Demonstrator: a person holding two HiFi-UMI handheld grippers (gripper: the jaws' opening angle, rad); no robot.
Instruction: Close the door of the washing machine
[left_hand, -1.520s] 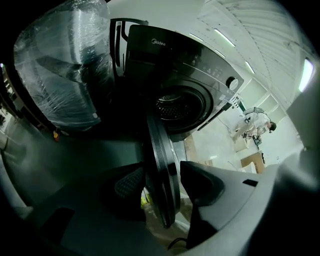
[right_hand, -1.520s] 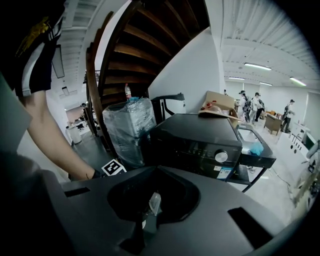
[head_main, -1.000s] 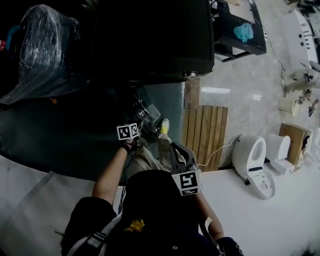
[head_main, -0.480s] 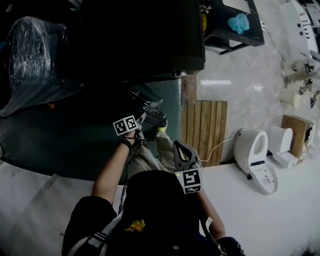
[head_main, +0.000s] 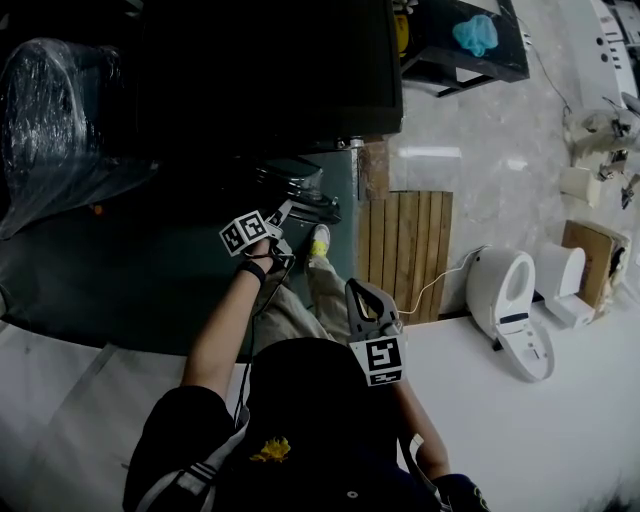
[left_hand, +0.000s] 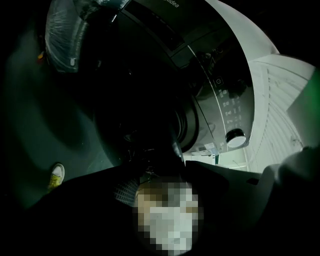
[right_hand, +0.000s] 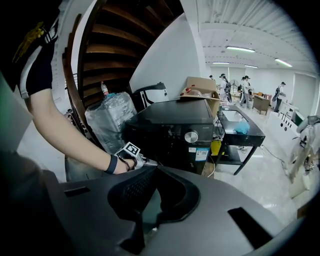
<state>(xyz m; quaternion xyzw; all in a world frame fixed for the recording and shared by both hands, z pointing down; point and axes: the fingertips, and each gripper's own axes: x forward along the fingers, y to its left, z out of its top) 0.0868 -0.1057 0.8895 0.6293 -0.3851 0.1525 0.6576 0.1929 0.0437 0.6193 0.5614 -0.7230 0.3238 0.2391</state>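
Observation:
The black washing machine (head_main: 270, 70) stands at the top of the head view. Its round door (head_main: 300, 190) sticks out a little from the front, close to the machine. My left gripper (head_main: 283, 215) sits right at the door's outer edge, jaws opening; whether they touch it I cannot tell. In the dark left gripper view, the left gripper (left_hand: 165, 175) has nothing solid between its jaws, and the door ring (left_hand: 187, 125) and control knob (left_hand: 235, 137) lie ahead. My right gripper (head_main: 368, 305) hangs back near my knee, shut and empty; its right gripper view shows the machine (right_hand: 172, 125) beyond.
A plastic-wrapped bundle (head_main: 60, 110) stands left of the machine. A wooden slat board (head_main: 405, 250) lies to its right, with white toilets (head_main: 510, 310) beyond. A black table with a blue cloth (head_main: 470, 35) is at the top right. My shoe (head_main: 320, 240) is under the door.
My left gripper has moved up the picture toward the machine and rolled, and the door has swung in closer to the front. The right gripper has dropped slightly.

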